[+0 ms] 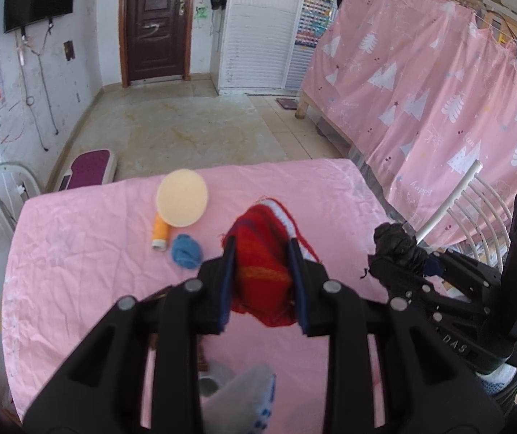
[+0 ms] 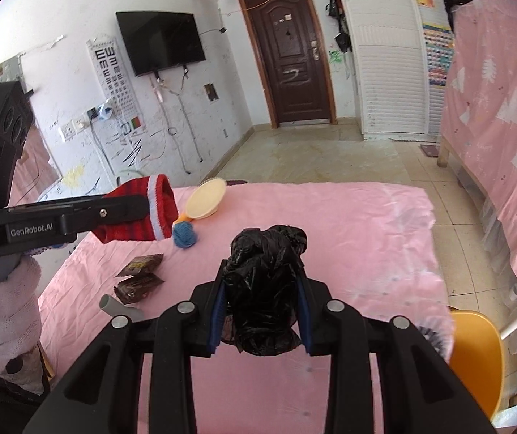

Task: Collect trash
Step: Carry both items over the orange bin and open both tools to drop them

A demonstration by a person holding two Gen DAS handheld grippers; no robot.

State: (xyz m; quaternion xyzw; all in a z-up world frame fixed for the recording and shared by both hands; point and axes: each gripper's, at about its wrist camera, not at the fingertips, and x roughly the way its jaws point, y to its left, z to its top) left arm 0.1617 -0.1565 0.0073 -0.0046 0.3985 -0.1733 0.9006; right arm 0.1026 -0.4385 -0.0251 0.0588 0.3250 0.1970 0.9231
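My left gripper [image 1: 262, 253] is shut on a red knitted sock [image 1: 262, 271] with a white and blue cuff and holds it above the pink table [image 1: 77, 253]. The sock also shows in the right wrist view [image 2: 146, 213] at the left. My right gripper [image 2: 264, 271] is shut on a crumpled black plastic bag [image 2: 264, 282] and holds it over the table [image 2: 367, 235]. The bag shows in the left wrist view [image 1: 396, 246] at the right. Two brown snack wrappers [image 2: 139, 278] and a grey tube [image 2: 117, 307] lie on the table near its left front.
A cream round lid [image 1: 182, 202], an orange thread spool [image 1: 160, 233] and a blue yarn ball [image 1: 186, 251] lie at the table's far side. A white chair [image 1: 453, 213] and pink curtain [image 1: 439, 108] stand to the right. An orange chair [image 2: 475, 354] is at the front right.
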